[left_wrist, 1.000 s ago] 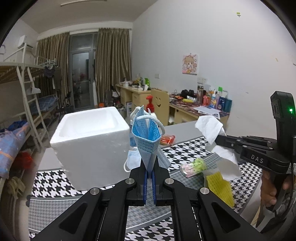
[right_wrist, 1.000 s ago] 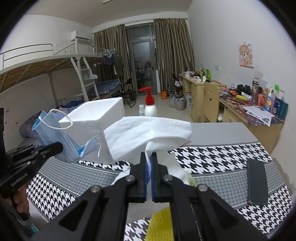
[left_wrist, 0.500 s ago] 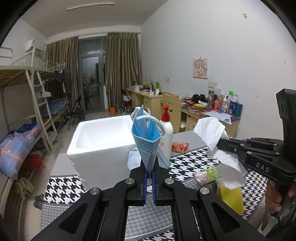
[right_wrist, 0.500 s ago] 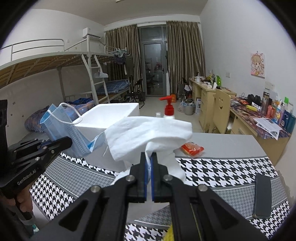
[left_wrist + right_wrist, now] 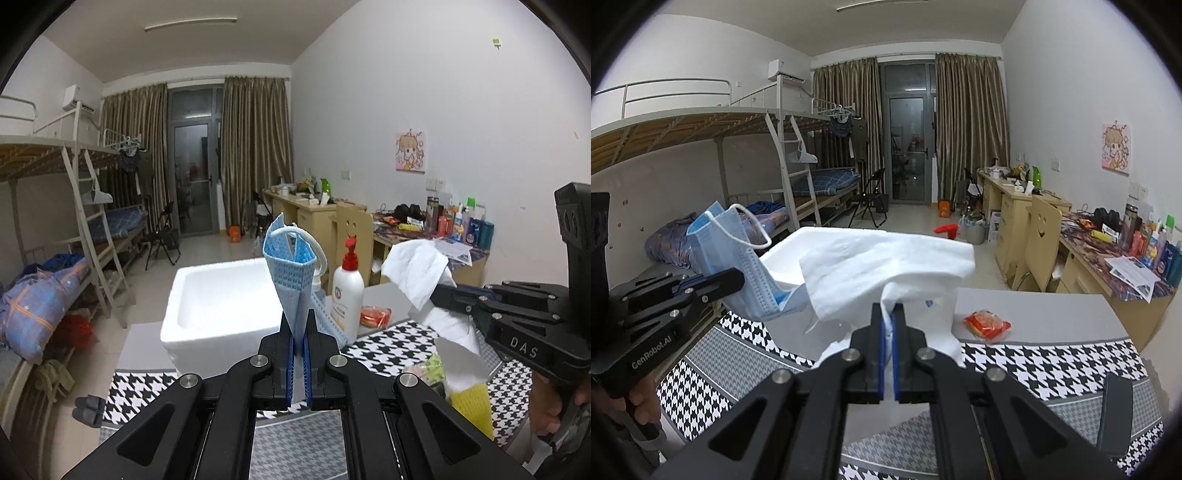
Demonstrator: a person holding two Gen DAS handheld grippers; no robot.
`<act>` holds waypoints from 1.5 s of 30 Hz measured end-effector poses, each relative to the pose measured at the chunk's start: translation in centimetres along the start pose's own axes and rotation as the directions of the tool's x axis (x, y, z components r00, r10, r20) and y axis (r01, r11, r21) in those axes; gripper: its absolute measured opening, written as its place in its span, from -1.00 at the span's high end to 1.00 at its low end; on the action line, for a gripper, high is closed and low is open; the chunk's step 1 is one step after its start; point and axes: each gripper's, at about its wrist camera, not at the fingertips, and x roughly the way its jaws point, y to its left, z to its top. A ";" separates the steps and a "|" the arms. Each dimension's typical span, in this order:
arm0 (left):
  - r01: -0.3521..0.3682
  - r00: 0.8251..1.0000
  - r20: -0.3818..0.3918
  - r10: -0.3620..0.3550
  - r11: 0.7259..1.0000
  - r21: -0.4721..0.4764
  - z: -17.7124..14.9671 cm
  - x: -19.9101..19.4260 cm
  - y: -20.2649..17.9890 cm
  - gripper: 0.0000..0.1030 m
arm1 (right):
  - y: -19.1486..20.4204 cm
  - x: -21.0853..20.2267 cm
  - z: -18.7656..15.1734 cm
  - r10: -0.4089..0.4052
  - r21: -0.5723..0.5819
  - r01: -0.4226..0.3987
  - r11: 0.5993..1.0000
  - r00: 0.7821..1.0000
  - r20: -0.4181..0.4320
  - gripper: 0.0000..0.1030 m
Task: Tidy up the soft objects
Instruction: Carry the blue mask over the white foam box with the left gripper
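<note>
My left gripper [image 5: 298,325] is shut on a folded blue face mask [image 5: 291,273] that stands up from its tips, above the table in front of the white foam box [image 5: 218,299]. To its right my right gripper [image 5: 439,295] is shut on a crumpled white tissue [image 5: 417,266]. In the right wrist view the tissue [image 5: 886,266] spreads over the gripper tips [image 5: 888,317] and hides part of the foam box [image 5: 783,258]. The mask [image 5: 738,258] hangs from the left gripper [image 5: 738,277] at the left. A yellow mesh cloth [image 5: 472,406] lies on the table below the tissue.
A white pump bottle with red top [image 5: 347,291] and a red snack packet [image 5: 375,315] stand right of the box. A dark phone [image 5: 1113,413] lies on the houndstooth cloth [image 5: 1034,365] at the right. A green and pink packet [image 5: 428,369] lies by the yellow cloth.
Both grippers have risen and drawn back from the table with mask and tissue still held. The foam box now sits lower and farther off, and the pump bottle and red packet have come into view.
</note>
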 end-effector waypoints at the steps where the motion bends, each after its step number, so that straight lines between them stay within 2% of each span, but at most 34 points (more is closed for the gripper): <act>1: -0.002 1.000 0.002 0.002 1.000 -0.005 0.2 0.1 0.2 0.92 | 0.1 0.2 0.2 0.003 -0.001 -0.003 1.000 1.000 0.002 0.90; 12: -0.011 1.000 0.025 0.011 1.000 -0.011 1.5 0.6 0.9 0.92 | 0.9 1.4 1.8 0.033 -0.012 -0.033 0.999 0.999 0.004 0.90; 25: 0.008 0.998 0.057 -0.008 1.000 0.000 2.5 -0.6 1.0 0.92 | 1.6 1.5 3.3 0.045 -0.022 -0.044 0.999 0.999 0.011 0.90; 45: -0.070 0.994 0.086 0.072 0.997 -0.027 4.9 0.7 2.6 0.92 | 2.8 2.4 5.4 0.061 -0.039 -0.060 0.997 0.997 0.036 0.90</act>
